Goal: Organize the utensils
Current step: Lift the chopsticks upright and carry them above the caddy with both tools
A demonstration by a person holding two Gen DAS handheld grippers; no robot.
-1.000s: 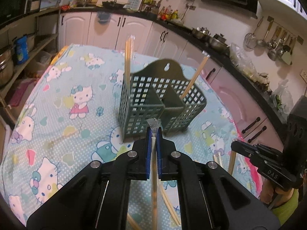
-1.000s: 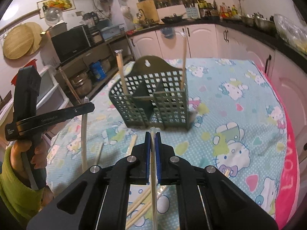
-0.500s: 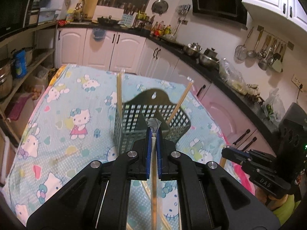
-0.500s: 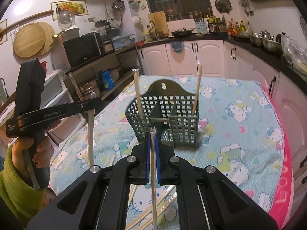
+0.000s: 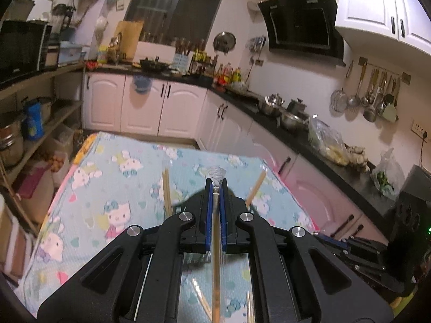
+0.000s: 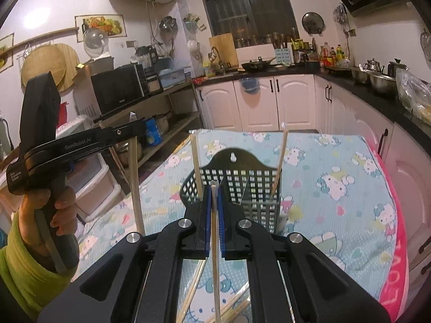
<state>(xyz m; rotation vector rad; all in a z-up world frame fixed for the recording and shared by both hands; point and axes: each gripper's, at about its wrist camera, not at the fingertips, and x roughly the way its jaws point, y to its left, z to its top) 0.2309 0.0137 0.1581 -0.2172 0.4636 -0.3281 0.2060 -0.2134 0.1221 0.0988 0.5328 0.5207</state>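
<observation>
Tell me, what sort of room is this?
A home kitchen, most likely: a black range hood on the wall, metal ladles and strainers hanging from a rail, and white cabinets under a dark countertop crowded with pots and bottles.

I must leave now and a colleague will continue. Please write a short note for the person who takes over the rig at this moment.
Left gripper: shut on one chopstick, held above the table.
Right gripper: shut on another chopstick, just in front of the green basket.
Done: two chopsticks already stand in the basket, at opposite ends.
Left: put both held chopsticks in, then collect the loose chopsticks lying on the tablecloth below the grippers.
</observation>
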